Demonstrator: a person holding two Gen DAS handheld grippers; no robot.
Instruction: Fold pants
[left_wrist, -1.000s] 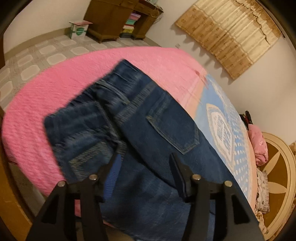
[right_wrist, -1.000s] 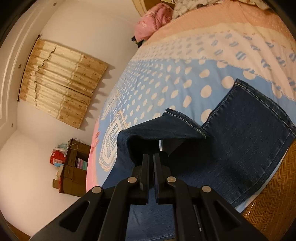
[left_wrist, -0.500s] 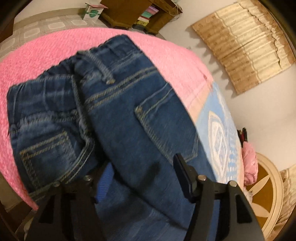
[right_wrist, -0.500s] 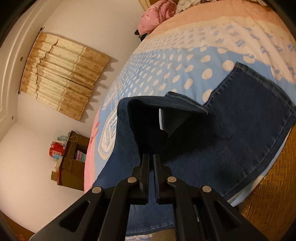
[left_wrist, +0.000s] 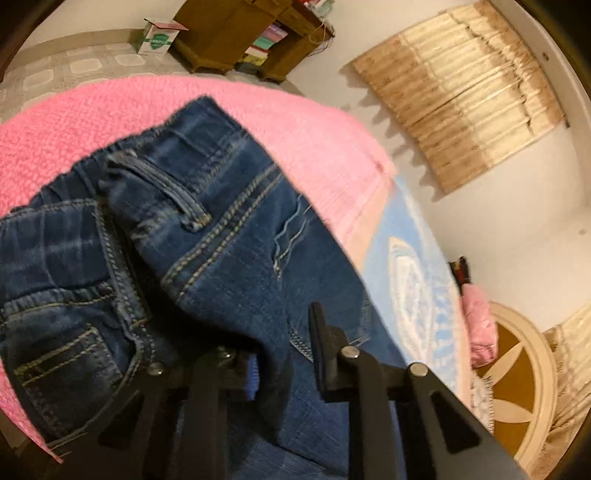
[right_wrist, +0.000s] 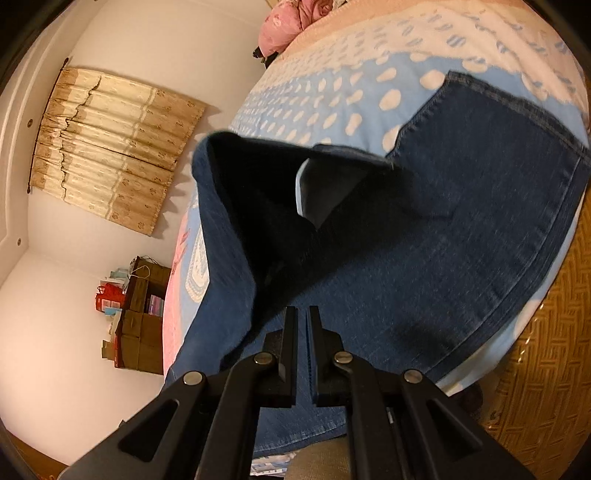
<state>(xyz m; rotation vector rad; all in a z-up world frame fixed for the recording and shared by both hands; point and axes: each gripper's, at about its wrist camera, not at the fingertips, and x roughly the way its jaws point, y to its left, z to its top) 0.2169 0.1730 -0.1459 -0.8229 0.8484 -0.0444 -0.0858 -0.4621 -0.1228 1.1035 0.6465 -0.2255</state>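
Observation:
Dark blue jeans lie on a bed, waistband on the pink blanket. My left gripper is open around a raised fold of denim near the seat; the left finger is partly hidden by the cloth. In the right wrist view, the leg end of the jeans lies on the polka-dot sheet. My right gripper is shut on one leg hem and holds it lifted, so the cloth arches up in front of the camera.
A wooden cabinet and a small box stand on the tiled floor beyond the bed. A bamboo blind hangs on the wall. A pink pillow lies at the bed's head. A woven mat borders the bed edge.
My left gripper has moved in closer to the waist end, and a denim fold now sits between its fingers. My right gripper has lifted the leg hem higher and carried it over the other leg.

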